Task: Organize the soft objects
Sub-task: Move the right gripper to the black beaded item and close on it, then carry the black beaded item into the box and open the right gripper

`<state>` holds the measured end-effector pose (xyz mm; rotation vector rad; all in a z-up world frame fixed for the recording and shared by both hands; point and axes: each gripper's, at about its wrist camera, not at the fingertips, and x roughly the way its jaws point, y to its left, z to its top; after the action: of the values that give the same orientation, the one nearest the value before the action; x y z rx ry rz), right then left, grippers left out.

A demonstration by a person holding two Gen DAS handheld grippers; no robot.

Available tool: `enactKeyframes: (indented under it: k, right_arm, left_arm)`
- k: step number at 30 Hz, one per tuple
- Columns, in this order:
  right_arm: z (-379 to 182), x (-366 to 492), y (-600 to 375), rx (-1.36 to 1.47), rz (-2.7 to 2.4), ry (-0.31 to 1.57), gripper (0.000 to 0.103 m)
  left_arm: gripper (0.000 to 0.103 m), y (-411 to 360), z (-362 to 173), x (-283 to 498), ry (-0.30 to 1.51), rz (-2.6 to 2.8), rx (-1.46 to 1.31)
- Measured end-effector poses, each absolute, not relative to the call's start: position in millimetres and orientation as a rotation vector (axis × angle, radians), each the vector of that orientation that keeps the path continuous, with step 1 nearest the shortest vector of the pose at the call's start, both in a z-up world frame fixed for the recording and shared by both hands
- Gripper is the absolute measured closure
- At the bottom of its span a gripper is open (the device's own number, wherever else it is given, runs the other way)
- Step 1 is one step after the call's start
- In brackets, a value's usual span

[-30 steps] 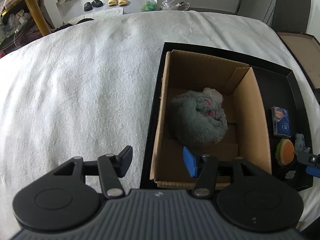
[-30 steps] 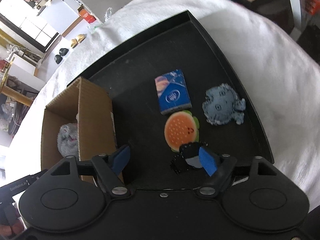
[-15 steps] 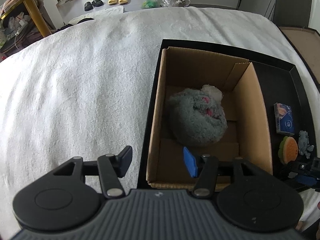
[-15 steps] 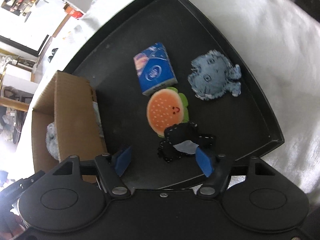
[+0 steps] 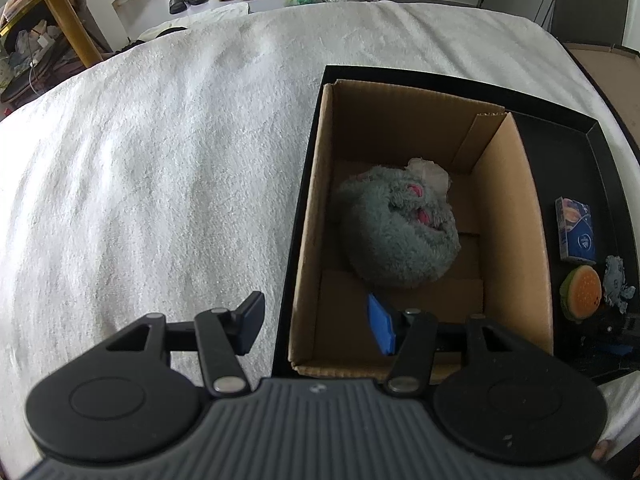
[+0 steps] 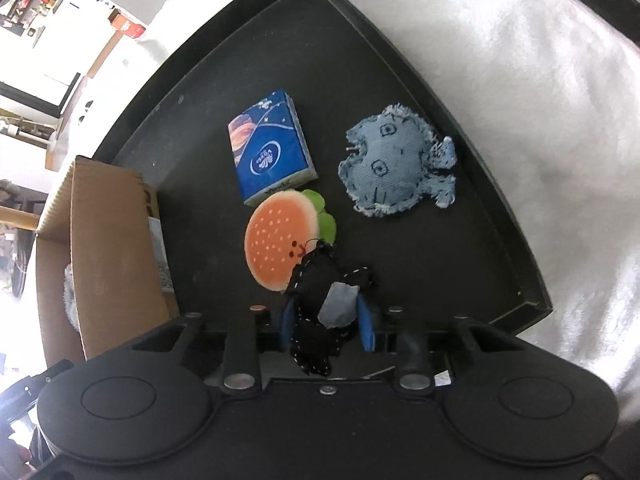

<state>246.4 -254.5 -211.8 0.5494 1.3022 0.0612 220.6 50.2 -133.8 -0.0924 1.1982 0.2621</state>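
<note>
Right wrist view: your right gripper is squeezing the floppy black stitched fabric toy mid-body; it's looking light and squishy. Left gripper is hanging wide apart.

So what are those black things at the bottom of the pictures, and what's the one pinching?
They are grabbing tools, one held in each of a person's hands, each with a camera looking along its jaws. The left gripper is open above a cardboard box with a fluffy grey plush toy inside. The right gripper has its jaws shut on a small black fabric toy. Beside it on the black tray lie a burger plush, a tissue pack and a denim toy.
</note>
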Motion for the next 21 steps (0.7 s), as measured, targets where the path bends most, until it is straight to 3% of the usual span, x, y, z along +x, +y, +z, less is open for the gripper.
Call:
enactKeyframes:
  k: [21]
  right_arm:
    - [-140.4, 248.4, -231.0, 0.511, 0.168, 1.182, 0.075]
  left_arm:
    - [0.048, 57.5, -131.2, 213.5, 1.191, 0.237, -0.141]
